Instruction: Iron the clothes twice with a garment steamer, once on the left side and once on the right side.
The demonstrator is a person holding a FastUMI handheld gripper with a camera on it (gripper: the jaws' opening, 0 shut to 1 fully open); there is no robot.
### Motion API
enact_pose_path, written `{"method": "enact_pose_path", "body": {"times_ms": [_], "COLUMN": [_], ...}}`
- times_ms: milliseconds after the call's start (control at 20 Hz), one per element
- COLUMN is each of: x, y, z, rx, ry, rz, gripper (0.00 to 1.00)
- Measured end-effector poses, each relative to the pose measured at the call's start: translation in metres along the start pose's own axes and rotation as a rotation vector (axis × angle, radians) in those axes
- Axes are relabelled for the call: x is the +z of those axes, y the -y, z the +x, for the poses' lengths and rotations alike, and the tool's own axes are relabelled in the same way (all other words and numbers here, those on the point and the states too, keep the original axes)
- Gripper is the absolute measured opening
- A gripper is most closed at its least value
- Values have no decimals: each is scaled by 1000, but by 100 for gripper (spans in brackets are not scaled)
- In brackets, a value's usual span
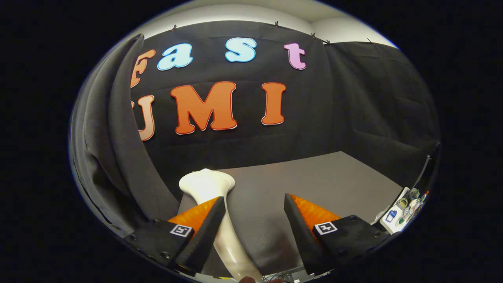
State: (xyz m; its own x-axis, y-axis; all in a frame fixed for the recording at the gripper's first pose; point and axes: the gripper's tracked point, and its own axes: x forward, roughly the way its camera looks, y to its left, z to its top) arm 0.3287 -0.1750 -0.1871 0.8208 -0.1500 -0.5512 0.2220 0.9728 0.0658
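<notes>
The garment steamer (210, 196) is partly covered by the left finger (202, 232), and its handle runs down out of sight between the fingers. Whether that finger touches the handle cannot be told. A dark hanging garment (114, 149) is cut off low down. Small items on a white board (401, 210) beside the table are too tiny to identify

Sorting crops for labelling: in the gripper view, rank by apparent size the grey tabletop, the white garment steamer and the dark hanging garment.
1. Dark hanging garment
2. Grey tabletop
3. White garment steamer, beside one finger of the open gripper

Garment hangs nearer the camera, so the first two are unsure.
</notes>
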Motion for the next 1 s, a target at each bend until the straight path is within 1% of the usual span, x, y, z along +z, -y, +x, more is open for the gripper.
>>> {"method": "enact_pose_path", "body": {"times_ms": [50, 200, 350, 400, 450, 550, 600, 700, 750, 800, 850, 1000], "x": [-1, -8, -21, -28, -30, -30, -31, -55, -40, -42, -43, -42], "y": [3, 7, 16, 21, 20, 18, 17, 21, 19, 18, 20, 23], "z": [1, 9, 19, 22, 18, 21, 25, 32, 26, 32, 31, 26], "rx": [-5, 12, 1, -14, 12, 20, 23, -4, -10, -15, -17, -19], "ry": [-7, -29, -66, -88, -101, -102, -101, -181, -132, -145, -146, -138], "rz": [5, 28, 25, 16, 24, 32, 26, -62, -85, -115, -120, -112], "gripper": [93, 93, 92, 92, 88, 78, 65, 39, 26, 13, 11, 11]}}
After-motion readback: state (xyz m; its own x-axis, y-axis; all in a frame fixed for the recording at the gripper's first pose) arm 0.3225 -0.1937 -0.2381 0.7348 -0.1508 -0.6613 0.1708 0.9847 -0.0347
